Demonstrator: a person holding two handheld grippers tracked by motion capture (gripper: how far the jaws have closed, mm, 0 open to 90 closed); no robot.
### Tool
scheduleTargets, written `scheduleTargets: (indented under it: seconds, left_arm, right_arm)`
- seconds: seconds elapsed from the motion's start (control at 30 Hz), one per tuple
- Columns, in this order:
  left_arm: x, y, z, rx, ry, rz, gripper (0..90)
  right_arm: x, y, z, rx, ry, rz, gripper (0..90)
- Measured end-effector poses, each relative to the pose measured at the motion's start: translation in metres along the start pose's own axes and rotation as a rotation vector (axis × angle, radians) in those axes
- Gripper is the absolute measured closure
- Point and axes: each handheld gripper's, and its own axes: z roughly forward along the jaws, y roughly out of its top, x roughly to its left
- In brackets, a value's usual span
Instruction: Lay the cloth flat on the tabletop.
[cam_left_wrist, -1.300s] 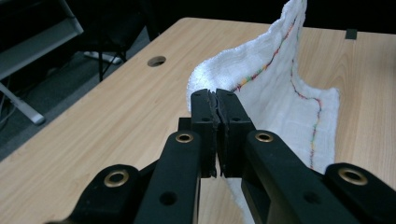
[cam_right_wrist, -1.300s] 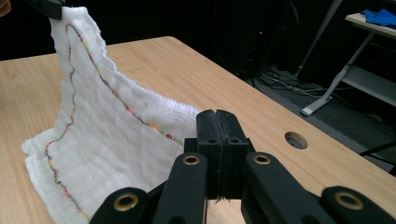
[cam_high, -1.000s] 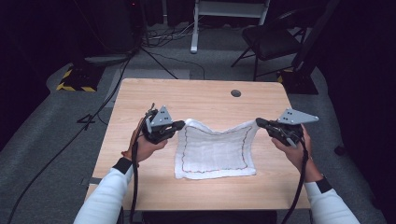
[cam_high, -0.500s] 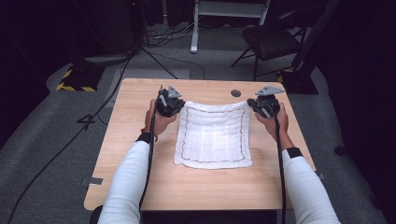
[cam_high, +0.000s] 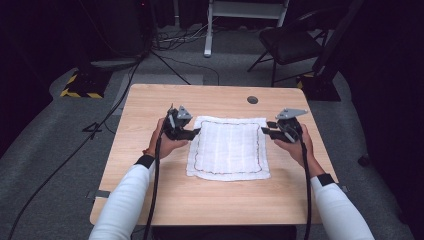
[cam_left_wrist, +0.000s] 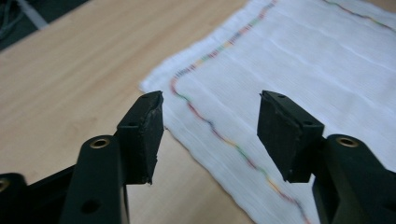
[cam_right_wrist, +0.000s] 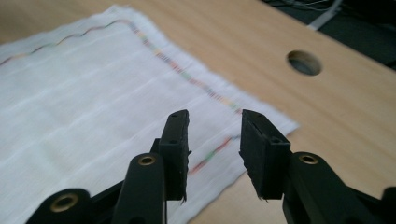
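A white cloth (cam_high: 229, 147) with a multicoloured stitched border lies flat on the wooden table (cam_high: 150, 110). My left gripper (cam_high: 194, 133) hovers at the cloth's far left corner. Its jaws have just been opening and stand apart, with the cloth (cam_left_wrist: 303, 60) under them but not pinched. In its own view the left gripper (cam_left_wrist: 211, 116) looks along the stitched edge. My right gripper (cam_high: 267, 128) is at the far right corner. Its jaws have also just been opening. The right gripper (cam_right_wrist: 213, 128) hangs over the cloth's corner (cam_right_wrist: 84, 93) without gripping it.
A round cable hole (cam_high: 252, 100) sits in the table beyond the cloth, also seen in the right gripper view as the hole (cam_right_wrist: 304, 62). On the floor behind are a black chair (cam_high: 292, 42), a white stand (cam_high: 245, 12), cables and a yellow-black striped base (cam_high: 80, 85).
Both grippers held the cloth's far corners, carried them away across the table, then came back and down. They let go, and the cloth now lies spread flat.
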Motion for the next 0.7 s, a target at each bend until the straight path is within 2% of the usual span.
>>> scheduleTargets:
  seconds: [0.07,0.17,0.2,0.27,0.33,0.4,0.47,0.5,0.57,0.63,0.7]
  left_arm:
    - [-0.008,-0.011,-0.003,0.013,-0.017,0.019,37.7]
    - [-0.019,-0.026,-0.005,0.051,-0.055,0.019,35.0]
    - [-0.026,-0.035,-0.004,0.075,-0.057,0.035,34.6]
    - [-0.029,-0.039,-0.003,0.089,-0.063,0.035,34.8]
    - [-0.035,-0.046,-0.001,0.114,-0.092,0.054,37.0]
    - [-0.041,-0.052,0.001,0.142,-0.125,0.064,38.2]
    - [-0.048,-0.057,0.003,0.154,-0.127,0.088,38.3]
    - [-0.049,-0.059,0.002,0.145,-0.130,0.082,42.0]
    - [-0.050,-0.059,0.001,0.148,-0.135,0.083,41.4]
    - [-0.049,-0.060,0.002,0.143,-0.156,0.057,41.4]
    - [-0.049,-0.061,0.003,0.140,-0.159,0.054,40.8]
  right_arm:
    - [0.010,-0.015,-0.005,0.005,0.052,-0.019,61.0]
    - [0.025,-0.037,-0.006,0.044,0.097,-0.043,58.2]
    - [0.031,-0.047,-0.003,0.080,0.103,-0.047,55.0]
    - [0.033,-0.052,-0.001,0.094,0.118,-0.035,53.9]
    - [0.040,-0.059,0.001,0.125,0.126,-0.074,53.1]
    - [0.044,-0.065,0.000,0.131,0.150,-0.065,52.9]
    - [0.049,-0.069,-0.002,0.150,0.139,-0.091,54.2]
    - [0.051,-0.073,-0.006,0.142,0.151,-0.082,56.6]
    - [0.050,-0.076,-0.007,0.139,0.154,-0.071,57.1]
    - [0.048,-0.081,-0.010,0.131,0.165,-0.044,57.4]
    - [0.045,-0.085,-0.015,0.137,0.168,-0.020,57.5]
